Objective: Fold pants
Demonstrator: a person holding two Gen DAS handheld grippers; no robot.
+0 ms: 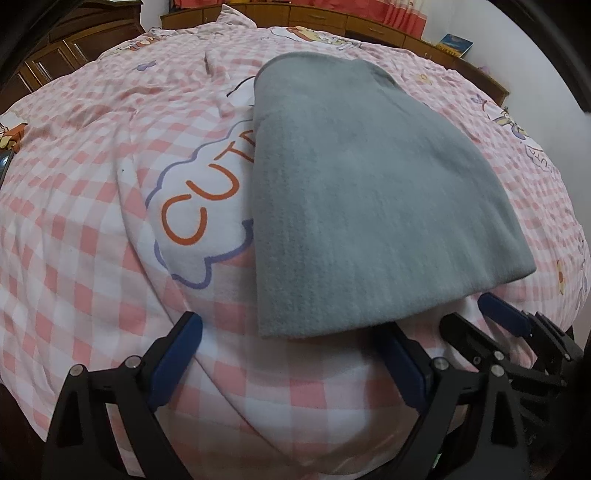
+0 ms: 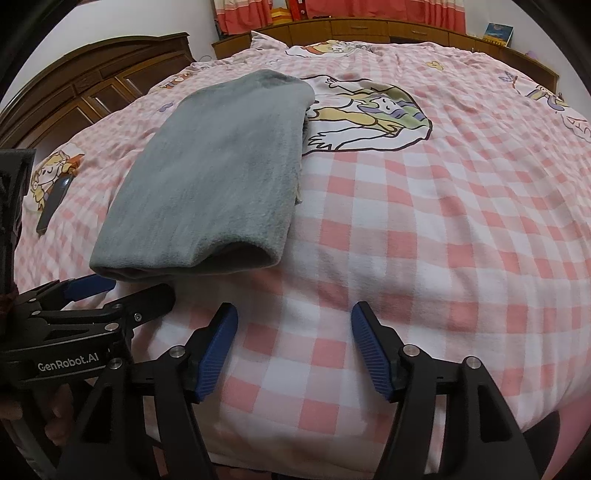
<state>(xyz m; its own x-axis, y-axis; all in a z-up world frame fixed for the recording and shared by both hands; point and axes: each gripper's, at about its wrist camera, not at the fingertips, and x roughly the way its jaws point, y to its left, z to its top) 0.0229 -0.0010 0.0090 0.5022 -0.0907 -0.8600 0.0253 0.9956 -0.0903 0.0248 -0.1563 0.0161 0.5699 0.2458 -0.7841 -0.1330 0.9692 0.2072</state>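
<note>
The grey fleece pants [image 1: 362, 184] lie folded lengthwise in a long flat stack on the pink checked bed cover [image 1: 92, 221]. In the right wrist view the pants [image 2: 221, 177] lie left of centre, their near folded end open towards me. My left gripper [image 1: 291, 336] is open and empty, just short of the near edge of the pants. My right gripper [image 2: 293, 332] is open and empty over bare cover, to the right of the pants' near end. Each gripper shows in the other's view: the right one [image 1: 495, 317] and the left one [image 2: 122, 291].
A dark phone [image 2: 53, 206] lies on the cover left of the pants. A wooden headboard [image 2: 369, 27] and a wooden cabinet [image 2: 92, 85] stand behind the bed. A book [image 2: 498, 33] rests on the headboard shelf. The bed's front edge is close below both grippers.
</note>
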